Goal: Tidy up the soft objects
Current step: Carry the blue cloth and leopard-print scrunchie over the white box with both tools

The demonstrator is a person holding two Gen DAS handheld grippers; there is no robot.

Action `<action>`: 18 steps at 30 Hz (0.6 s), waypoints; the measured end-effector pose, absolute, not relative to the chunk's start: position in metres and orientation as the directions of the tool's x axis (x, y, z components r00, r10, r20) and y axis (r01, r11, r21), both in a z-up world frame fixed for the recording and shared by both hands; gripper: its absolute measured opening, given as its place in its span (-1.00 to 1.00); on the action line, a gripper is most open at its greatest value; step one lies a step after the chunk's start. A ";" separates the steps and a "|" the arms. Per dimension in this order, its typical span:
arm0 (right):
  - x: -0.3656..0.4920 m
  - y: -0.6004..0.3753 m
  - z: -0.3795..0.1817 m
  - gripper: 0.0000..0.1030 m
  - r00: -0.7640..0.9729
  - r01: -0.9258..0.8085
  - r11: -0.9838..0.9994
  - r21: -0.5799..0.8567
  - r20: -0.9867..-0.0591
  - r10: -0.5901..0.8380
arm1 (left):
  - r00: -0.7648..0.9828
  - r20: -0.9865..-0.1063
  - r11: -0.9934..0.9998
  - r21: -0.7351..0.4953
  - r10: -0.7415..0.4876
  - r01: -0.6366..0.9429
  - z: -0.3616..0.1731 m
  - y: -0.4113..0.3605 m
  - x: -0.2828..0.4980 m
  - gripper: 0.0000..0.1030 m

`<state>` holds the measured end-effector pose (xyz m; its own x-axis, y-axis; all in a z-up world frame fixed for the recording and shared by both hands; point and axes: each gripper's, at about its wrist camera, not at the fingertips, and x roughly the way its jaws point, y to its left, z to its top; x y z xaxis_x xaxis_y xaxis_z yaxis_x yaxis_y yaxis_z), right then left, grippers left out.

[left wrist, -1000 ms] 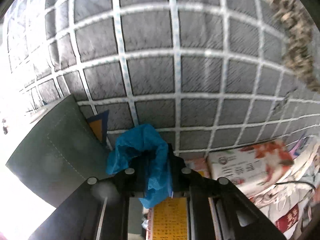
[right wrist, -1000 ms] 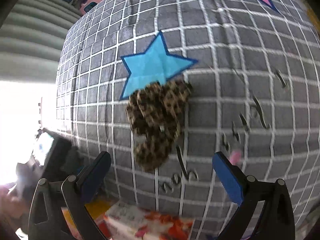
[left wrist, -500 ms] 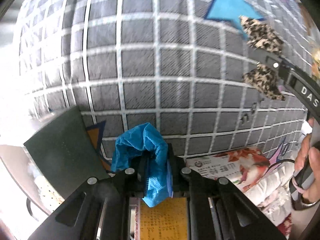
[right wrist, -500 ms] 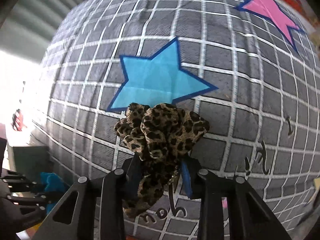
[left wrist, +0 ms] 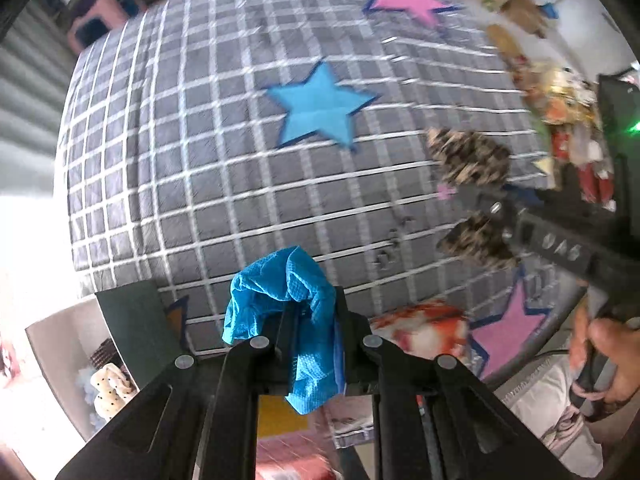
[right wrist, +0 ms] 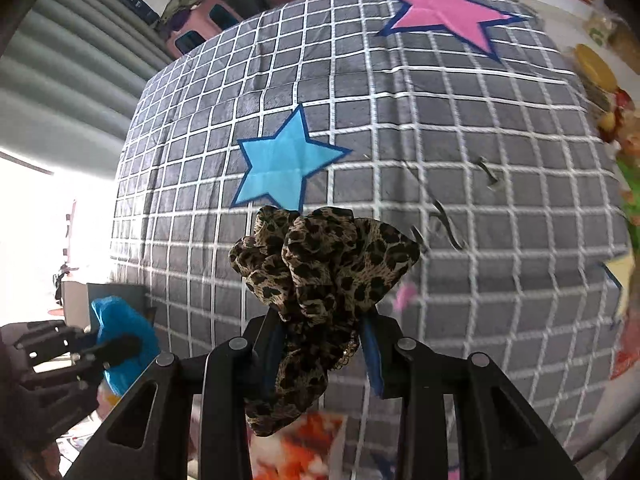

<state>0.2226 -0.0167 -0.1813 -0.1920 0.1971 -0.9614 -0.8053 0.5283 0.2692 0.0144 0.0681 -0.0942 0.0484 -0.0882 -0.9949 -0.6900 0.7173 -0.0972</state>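
Note:
My left gripper [left wrist: 316, 312] is shut on a crumpled blue cloth [left wrist: 276, 292] and holds it in the air above the near edge of the grey checked blanket [left wrist: 200, 160]. My right gripper [right wrist: 324, 320] is shut on a leopard-print scrunchie [right wrist: 320, 256] and holds it lifted off the blanket [right wrist: 440, 140]. In the left wrist view the scrunchie [left wrist: 468, 156] and right gripper show at the right. In the right wrist view the blue cloth [right wrist: 120, 324] shows at the lower left.
The blanket has a blue star [right wrist: 284, 164] and a pink star [right wrist: 444, 12]. A dark green box [left wrist: 136, 328] with a spotted soft item [left wrist: 106, 388] beside it sits at lower left. An orange-white packet [left wrist: 420, 328] lies below. Clutter [left wrist: 560, 92] lines the right edge.
My right gripper closed on the scrunchie and lifted it off the blanket. Both grippers pulled back and up, so more of the blanket shows. The blue cloth stayed gripped.

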 end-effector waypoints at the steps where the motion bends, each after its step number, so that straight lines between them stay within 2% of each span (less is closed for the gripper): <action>1: 0.222 -0.020 -0.177 -0.30 -0.187 -0.804 0.531 0.267 -0.962 0.200 | 0.069 -0.995 0.734 -0.103 -0.076 -0.671 -0.083 0.060 0.016 -0.71; 6: 0.207 -0.063 -0.151 -0.30 -0.164 -0.783 0.569 0.253 -0.965 0.204 | 0.147 -0.985 0.806 -0.156 -0.087 -0.571 -0.036 0.023 0.014 -0.70; 12: 0.180 -0.103 -0.134 -0.30 -0.149 -0.764 0.600 0.236 -0.970 0.192 | 0.197 -0.973 0.862 -0.201 -0.121 -0.466 -0.010 -0.034 0.000 -0.70; 18: 0.139 -0.132 -0.125 -0.30 -0.157 -0.766 0.602 0.225 -0.974 0.163 | 0.218 -0.961 0.891 -0.246 -0.172 -0.382 -0.023 -0.070 -0.008 -0.70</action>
<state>0.1387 -0.1321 -0.1248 -0.1571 0.1633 -0.9740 -0.7662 0.6021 0.2245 -0.0077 -0.0703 -0.0225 0.2178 -0.1720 -0.9607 -0.3823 0.8907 -0.2461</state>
